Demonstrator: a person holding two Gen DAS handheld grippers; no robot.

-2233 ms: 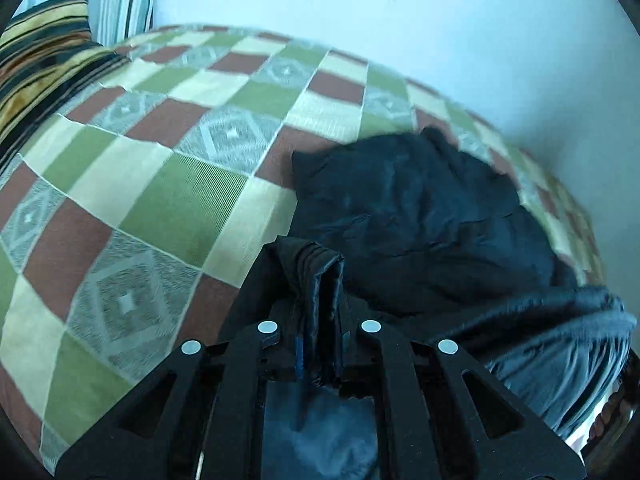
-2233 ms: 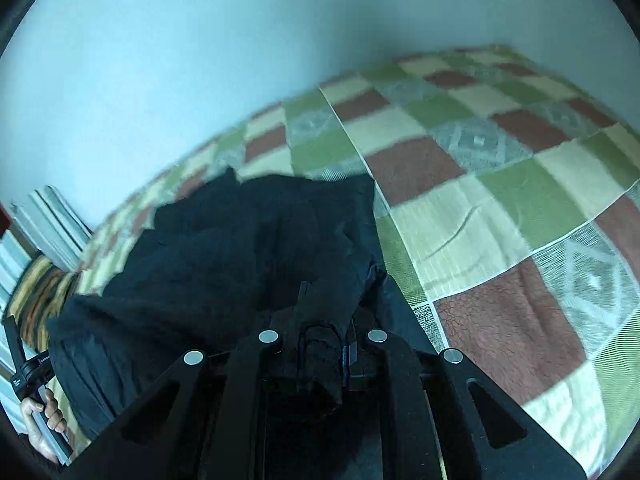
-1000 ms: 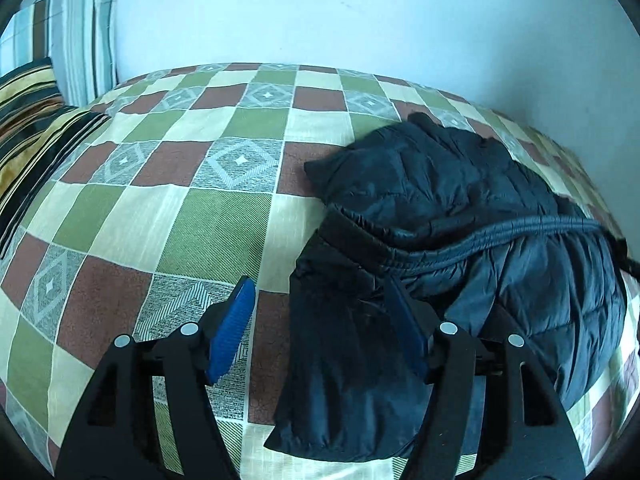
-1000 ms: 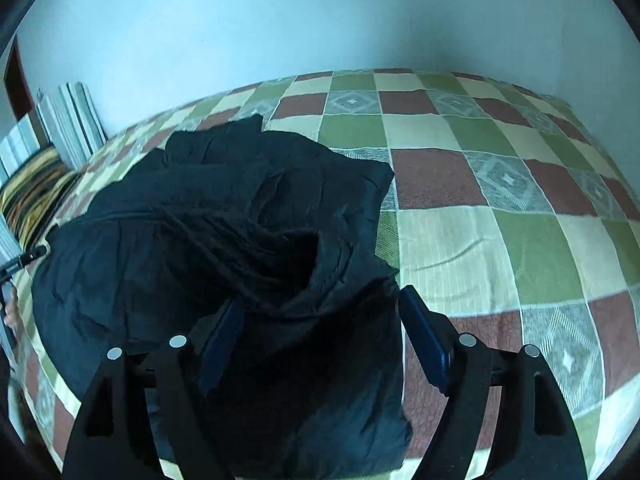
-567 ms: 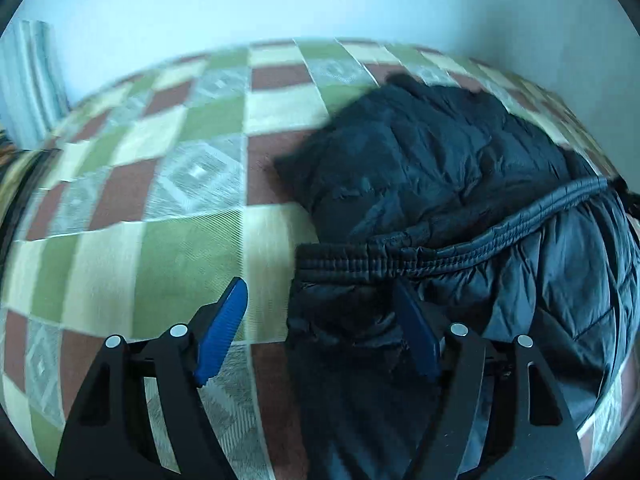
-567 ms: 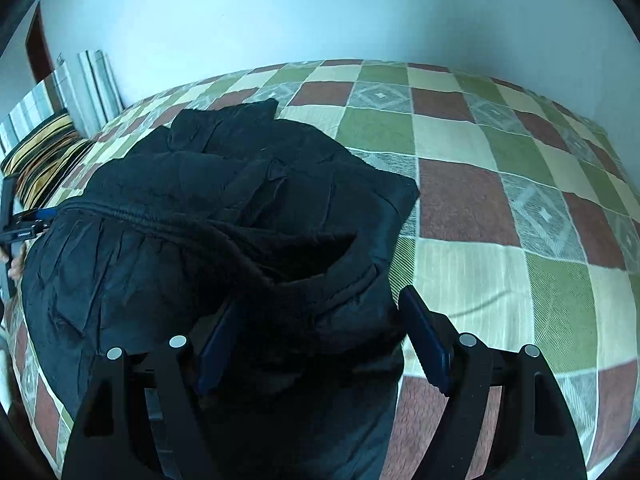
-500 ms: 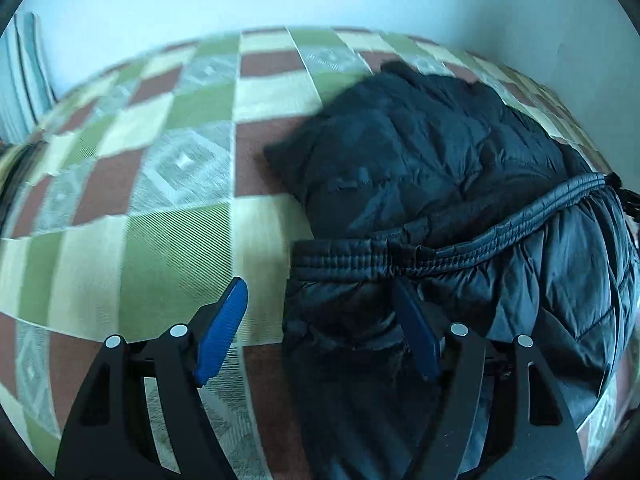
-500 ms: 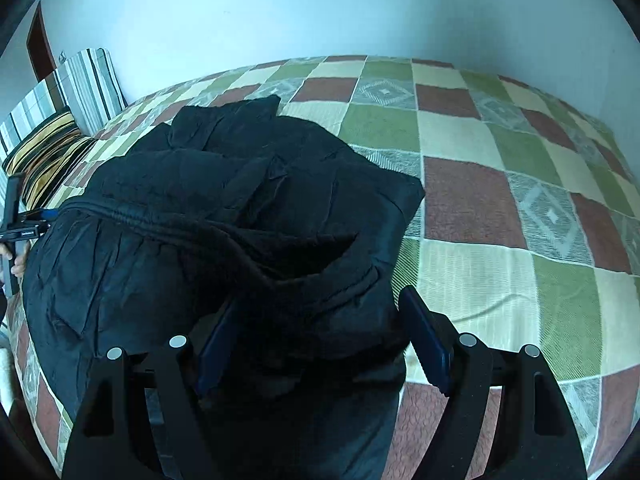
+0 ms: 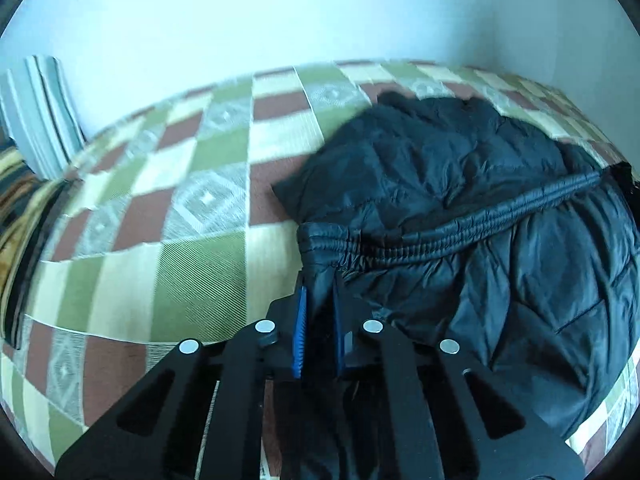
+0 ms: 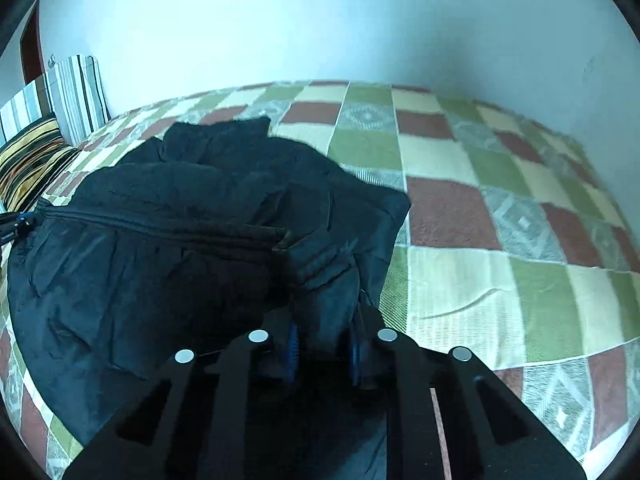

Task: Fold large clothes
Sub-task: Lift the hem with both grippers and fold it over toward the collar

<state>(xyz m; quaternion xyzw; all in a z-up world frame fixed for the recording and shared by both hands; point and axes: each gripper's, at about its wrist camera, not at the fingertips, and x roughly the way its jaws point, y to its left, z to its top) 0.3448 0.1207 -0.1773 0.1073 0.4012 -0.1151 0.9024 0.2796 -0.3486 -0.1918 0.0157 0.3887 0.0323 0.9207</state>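
On the checked bedspread (image 9: 192,280), toward its near edge, a black jacket (image 9: 460,200) is spread in a puffy heap, its elastic hem being pinched at one end by the left gripper (image 9: 319,308) and at the other by the right gripper (image 10: 323,338), both having just closed on the fabric.

The black puffer jacket (image 10: 168,248) bulks across the near middle of the checkered bedspread (image 10: 472,280) — the only obstruction there. Open cover lies to either side of it. Striped pillows (image 10: 60,120) block one end; the wall (image 10: 320,20) bounds the far edge.
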